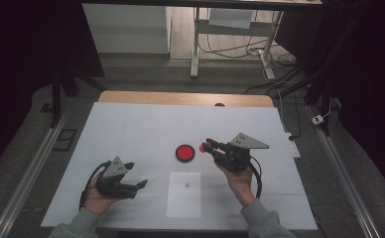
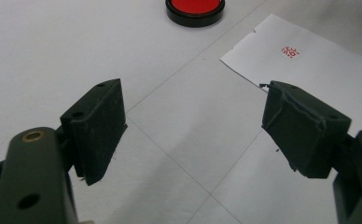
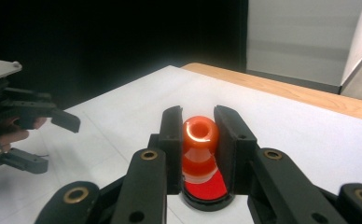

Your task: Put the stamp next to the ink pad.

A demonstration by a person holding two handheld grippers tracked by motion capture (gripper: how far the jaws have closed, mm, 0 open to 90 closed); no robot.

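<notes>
High view: the right gripper [image 1: 207, 146] pinches a small orange-red stamp [image 1: 204, 147] just beside the round red ink pad [image 1: 184, 152]; the left gripper [image 1: 142, 184] rests spread beside the paper [image 1: 184, 194].

Left gripper view: jaws wide apart, nothing between them; ahead lie the pad [image 2: 195, 9] and the paper [image 2: 309, 51], bearing a red stamp mark [image 2: 289, 52].

Right gripper view: jaws closed on the stamp [image 3: 199, 144], glossy, knob-topped, upright, directly over the pad [image 3: 208, 192]. The left gripper [image 3: 58, 140] sits off left.
</notes>
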